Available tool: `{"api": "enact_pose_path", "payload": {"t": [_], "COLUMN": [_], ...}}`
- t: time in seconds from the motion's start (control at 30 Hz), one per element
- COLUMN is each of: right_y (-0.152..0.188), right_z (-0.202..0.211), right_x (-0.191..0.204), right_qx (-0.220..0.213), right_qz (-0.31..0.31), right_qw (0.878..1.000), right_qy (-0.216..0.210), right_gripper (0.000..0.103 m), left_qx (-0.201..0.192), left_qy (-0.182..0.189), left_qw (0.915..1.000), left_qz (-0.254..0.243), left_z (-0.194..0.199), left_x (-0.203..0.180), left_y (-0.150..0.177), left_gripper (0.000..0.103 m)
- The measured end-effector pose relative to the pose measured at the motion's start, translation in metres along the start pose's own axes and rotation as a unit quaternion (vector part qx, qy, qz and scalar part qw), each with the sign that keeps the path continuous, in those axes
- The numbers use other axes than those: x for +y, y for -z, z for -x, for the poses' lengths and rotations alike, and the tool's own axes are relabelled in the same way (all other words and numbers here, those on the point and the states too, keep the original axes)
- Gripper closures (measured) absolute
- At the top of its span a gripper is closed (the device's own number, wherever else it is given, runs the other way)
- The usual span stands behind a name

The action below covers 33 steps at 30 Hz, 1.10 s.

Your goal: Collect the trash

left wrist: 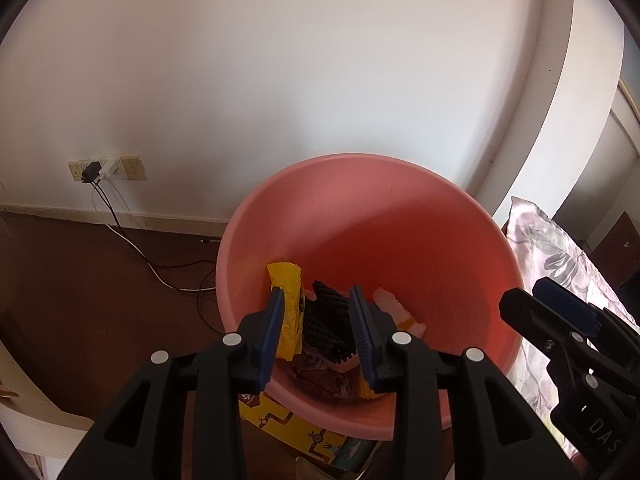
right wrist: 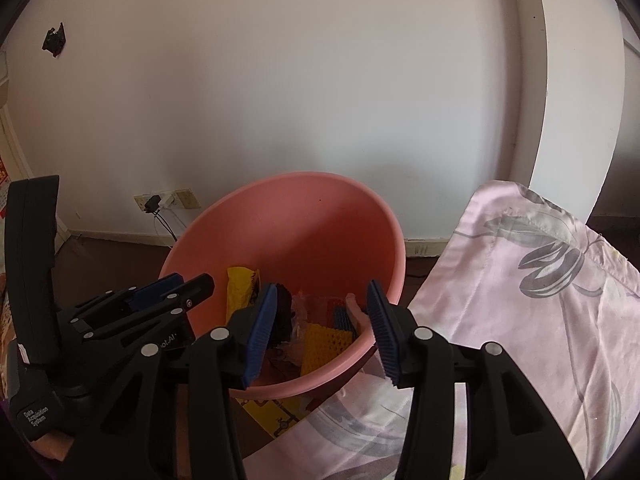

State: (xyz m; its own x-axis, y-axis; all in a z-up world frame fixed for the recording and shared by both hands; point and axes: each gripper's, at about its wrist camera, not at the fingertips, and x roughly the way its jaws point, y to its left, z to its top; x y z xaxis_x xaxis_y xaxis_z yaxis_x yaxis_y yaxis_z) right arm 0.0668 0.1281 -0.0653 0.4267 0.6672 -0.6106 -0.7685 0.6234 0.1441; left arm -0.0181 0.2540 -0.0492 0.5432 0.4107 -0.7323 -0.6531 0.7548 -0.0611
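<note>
A pink plastic bin stands on the floor by the white wall. Inside it lie a yellow wrapper, a black coiled cord and a white scrap. My left gripper hovers over the bin's near rim, open, with nothing pressed between its blue pads. The right wrist view shows the same bin with a yellow mesh piece and a blue piece at its bottom. My right gripper is open above the near rim, holding nothing. The left gripper sits to its left.
A pale floral pillow lies right of the bin, touching its side. A yellow printed sheet lies under the bin's near edge. Wall sockets with cables trailing over the dark brown floor are at the left.
</note>
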Motion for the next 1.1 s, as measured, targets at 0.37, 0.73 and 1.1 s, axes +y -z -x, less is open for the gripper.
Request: {"api": "enact_pose_path", "payload": {"t": [0.37, 0.73, 1.1], "right_y": [0.008, 0.026, 0.024], "right_z": [0.018, 0.039, 0.065], "right_x": [-0.003, -0.011, -0.022], "right_qx": [-0.008, -0.011, -0.038], "right_qz": [-0.008, -0.022, -0.039], "right_qw": [1.000, 1.000, 0.998], "right_qy": [0.008, 0.015, 0.023], "right_gripper": [0.055, 0.055, 0.055], "left_qx": [-0.009, -0.017, -0.037], "left_qy": [0.010, 0.021, 0.030], "left_qw": [0.9999, 0.9990, 0.9972], "left_qz": [-0.009, -0.035, -0.057], "left_z": [0.015, 0.029, 0.046], "left_x": [-0.007, -0.027, -0.043], "left_y": [0.002, 0.007, 0.007], "left_gripper": [0.068, 0.062, 0.057]}}
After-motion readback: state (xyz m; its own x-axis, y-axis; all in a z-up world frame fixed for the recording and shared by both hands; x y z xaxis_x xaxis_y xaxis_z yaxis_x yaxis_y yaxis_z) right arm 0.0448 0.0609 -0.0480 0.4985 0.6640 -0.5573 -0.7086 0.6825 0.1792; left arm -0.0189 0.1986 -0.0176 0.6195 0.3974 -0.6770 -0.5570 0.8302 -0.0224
